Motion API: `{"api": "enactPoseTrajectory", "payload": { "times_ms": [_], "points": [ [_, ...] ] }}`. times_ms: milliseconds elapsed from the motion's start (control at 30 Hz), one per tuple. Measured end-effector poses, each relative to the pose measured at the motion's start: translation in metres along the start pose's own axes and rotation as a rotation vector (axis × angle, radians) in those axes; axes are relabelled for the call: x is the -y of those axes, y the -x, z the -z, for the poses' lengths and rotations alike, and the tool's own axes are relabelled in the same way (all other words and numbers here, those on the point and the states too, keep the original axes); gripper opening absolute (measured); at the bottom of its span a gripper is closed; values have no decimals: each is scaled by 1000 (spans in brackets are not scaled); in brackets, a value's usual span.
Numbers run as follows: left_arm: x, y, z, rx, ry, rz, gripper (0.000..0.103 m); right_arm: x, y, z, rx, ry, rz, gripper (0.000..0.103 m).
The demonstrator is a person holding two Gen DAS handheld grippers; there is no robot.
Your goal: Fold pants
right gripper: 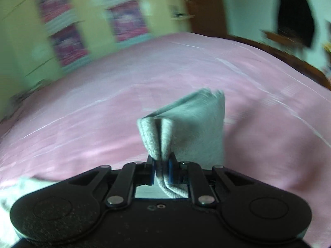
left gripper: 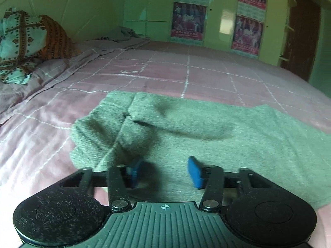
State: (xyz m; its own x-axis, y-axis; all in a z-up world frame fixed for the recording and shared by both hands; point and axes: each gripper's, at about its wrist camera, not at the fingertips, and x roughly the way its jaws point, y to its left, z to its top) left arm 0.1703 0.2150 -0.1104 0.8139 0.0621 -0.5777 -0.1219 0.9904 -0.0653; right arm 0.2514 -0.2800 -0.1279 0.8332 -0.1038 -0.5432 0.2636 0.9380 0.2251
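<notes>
Grey pants (left gripper: 206,136) flat on the pink bed (left gripper: 186,72), spread wide across the near part, with a soft fold bunched up on the left side. Far edge of the pants straight, then lots of bare pink cover past it, all the way to the green cupboards (left gripper: 219,12). More bare cover on the left of the pants too. Left gripper (left gripper: 164,172) low over the pants, blue fingers (left gripper: 194,172) wide apart, nothing between them. Right gripper (right gripper: 162,170) pinched tight on a folded end of the pants (right gripper: 186,126), lifted up off the bed (right gripper: 82,113), cloth sticking up past the tips in two thick layers. Right view very blurry. One pair of pants. Four posters (left gripper: 188,18) on the cupboards. One patterned pillow (left gripper: 22,41) at the far left, one loose grey cloth (left gripper: 122,34) at the far corner of the bed. One brown door (left gripper: 302,26) on the right.
</notes>
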Motion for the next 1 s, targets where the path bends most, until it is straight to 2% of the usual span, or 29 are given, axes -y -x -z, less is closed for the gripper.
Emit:
{"api": "enactPoseTrajectory", "payload": {
  "times_ms": [100,200,267,333,433,533,733,800,867,933,967,1000],
  "points": [
    [8,2,2,-2,-50,-8,61,-72,0,14,12,129,-164,11],
    [4,7,0,12,-19,-1,61,-136,-3,47,-28,287,-316,11],
    [-1,10,-2,29,10,-2,61,-166,-4,73,-59,381,-387,10],
    [-6,13,-3,39,32,0,61,-181,-6,94,-99,412,-426,11],
    [-10,13,-2,36,51,9,61,-190,-6,117,-114,456,-420,11],
    [-10,12,-3,34,52,5,61,-193,2,131,-86,507,-410,11],
    [-9,10,-4,26,48,0,61,-228,21,168,29,839,-359,11],
    [-9,10,-5,22,47,0,61,-231,21,179,25,901,-360,11],
    [-8,10,-5,18,42,-3,61,-235,20,182,21,911,-358,11],
    [-7,10,-6,14,32,-8,61,-236,17,185,1,899,-361,18],
    [-6,10,-6,13,27,-12,61,-238,16,187,-11,897,-361,25],
    [-5,10,-6,12,22,-15,61,-239,19,190,-10,895,-375,36]
  ]
}}
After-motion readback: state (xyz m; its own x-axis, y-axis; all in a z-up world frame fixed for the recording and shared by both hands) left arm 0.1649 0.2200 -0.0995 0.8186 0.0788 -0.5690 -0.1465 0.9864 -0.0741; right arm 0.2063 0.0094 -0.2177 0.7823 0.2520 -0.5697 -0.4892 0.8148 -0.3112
